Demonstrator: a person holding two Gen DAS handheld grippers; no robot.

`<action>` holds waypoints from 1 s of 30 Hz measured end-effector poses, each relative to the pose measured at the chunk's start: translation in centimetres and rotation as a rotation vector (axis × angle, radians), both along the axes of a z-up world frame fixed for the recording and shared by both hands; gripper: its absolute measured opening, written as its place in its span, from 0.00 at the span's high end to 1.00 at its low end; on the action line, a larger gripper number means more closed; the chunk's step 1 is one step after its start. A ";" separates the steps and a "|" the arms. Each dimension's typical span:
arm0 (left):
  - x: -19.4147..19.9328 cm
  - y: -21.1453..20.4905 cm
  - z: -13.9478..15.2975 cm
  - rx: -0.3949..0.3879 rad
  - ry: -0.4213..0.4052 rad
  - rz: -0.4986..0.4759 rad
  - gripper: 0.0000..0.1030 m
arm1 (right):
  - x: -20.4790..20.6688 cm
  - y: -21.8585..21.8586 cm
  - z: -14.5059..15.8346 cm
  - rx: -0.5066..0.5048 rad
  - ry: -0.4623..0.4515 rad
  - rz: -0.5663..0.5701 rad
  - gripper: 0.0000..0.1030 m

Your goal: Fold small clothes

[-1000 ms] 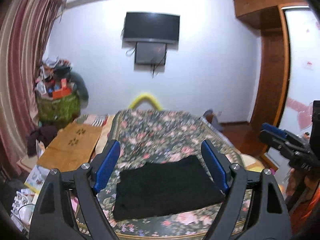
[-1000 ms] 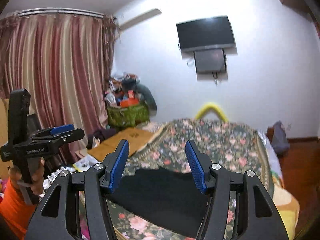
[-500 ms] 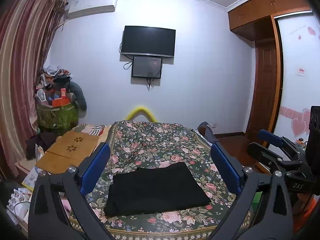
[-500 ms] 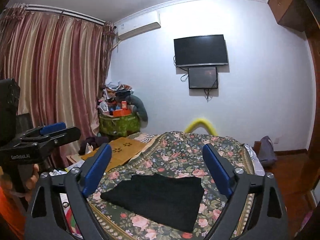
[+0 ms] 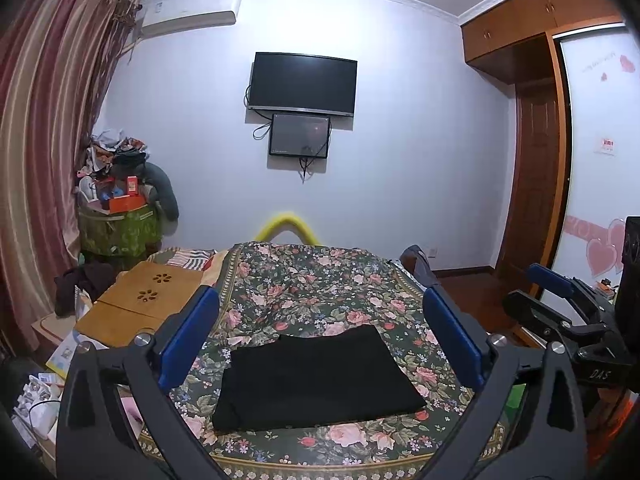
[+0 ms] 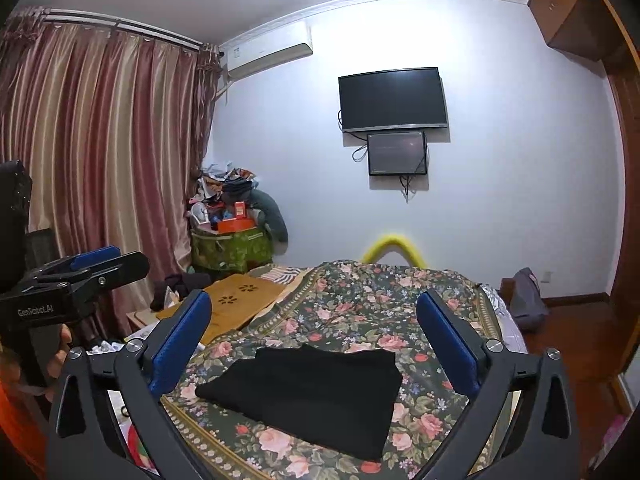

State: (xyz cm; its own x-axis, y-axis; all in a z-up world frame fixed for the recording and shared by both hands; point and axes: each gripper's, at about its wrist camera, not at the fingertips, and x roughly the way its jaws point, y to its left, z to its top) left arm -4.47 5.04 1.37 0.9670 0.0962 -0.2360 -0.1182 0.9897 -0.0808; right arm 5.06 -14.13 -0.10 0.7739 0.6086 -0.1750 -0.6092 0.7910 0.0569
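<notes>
Both grippers gape; flat black cloth (image 5: 316, 376) on floral bedspread (image 5: 304, 280).

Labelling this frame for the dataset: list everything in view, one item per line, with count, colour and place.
garment: 1, black, folded flat on the bedspread near its front edge
bedspread: 1, dark floral, covers the bed
lap desk: 1, wooden, left of the bedspread
TV: 1, black, on the far wall
small screen: 1, dark, just under the TV
air conditioner: 1, white, high on the wall
curtains: striped red-beige, left side
green bag: 1, piled with clutter, far left corner
wardrobe: 1, brown wood, right
left tool: open, above the bed, empty
right tool: open, empty
</notes>
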 end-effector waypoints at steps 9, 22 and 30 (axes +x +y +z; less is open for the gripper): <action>0.2 -0.1 -0.4 0.011 0.005 -0.006 0.00 | 0.1 -0.2 0.0 0.001 0.015 -0.007 0.01; 0.3 0.0 -0.6 0.010 0.013 -0.018 0.00 | 0.1 -0.1 0.1 0.002 0.032 -0.015 0.01; 0.5 -0.2 -0.6 0.010 0.014 -0.023 0.00 | 0.2 -0.1 0.0 0.007 0.040 -0.021 0.01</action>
